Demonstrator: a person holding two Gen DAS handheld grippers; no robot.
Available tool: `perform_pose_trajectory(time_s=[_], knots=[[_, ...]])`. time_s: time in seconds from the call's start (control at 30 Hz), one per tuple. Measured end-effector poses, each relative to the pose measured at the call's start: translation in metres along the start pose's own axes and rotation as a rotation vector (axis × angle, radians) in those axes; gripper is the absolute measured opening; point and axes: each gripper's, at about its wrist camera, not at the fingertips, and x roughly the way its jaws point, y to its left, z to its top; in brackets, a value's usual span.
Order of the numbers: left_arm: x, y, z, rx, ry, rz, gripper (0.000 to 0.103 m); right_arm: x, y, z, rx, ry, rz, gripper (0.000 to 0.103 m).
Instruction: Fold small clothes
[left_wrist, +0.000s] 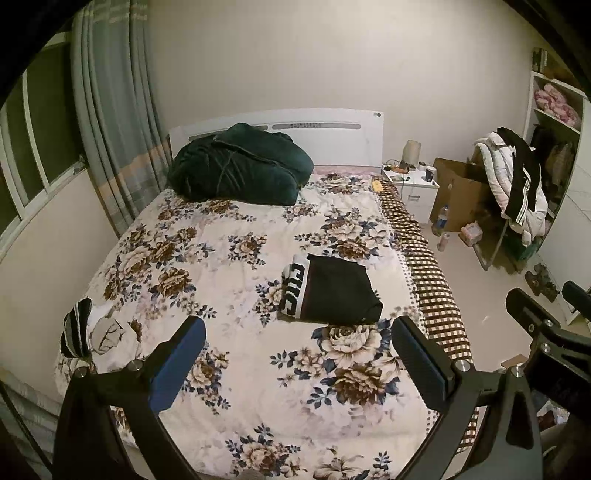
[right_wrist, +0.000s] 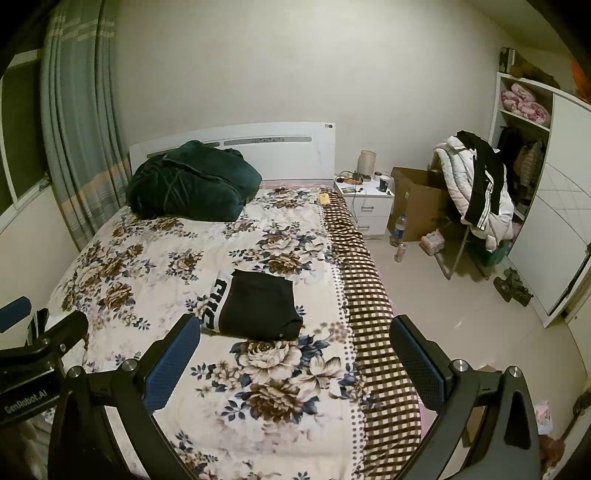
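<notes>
Both the left gripper (left_wrist: 297, 354) and right gripper (right_wrist: 295, 354) are held spread wide above the bed (left_wrist: 229, 258), nothing between their fingers. The folded black garment (left_wrist: 332, 291) is laid flat on the quilt, near its checked edge.

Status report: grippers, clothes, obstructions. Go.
Left hand-held gripper open, empty. Right hand-held gripper open, empty. Black shorts folded on bed; small clothes unfolded at bed's edge. Nothing blocking.
</notes>
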Motion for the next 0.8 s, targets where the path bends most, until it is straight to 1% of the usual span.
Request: perform_pose_trajectory(time_s=[0.8], knots=[[0.002,0.007,0.001,-0.007,0.006,-0.009,0.103,0.014,-0.002,0.003,-0.016,0.02,0.022,0.103]])
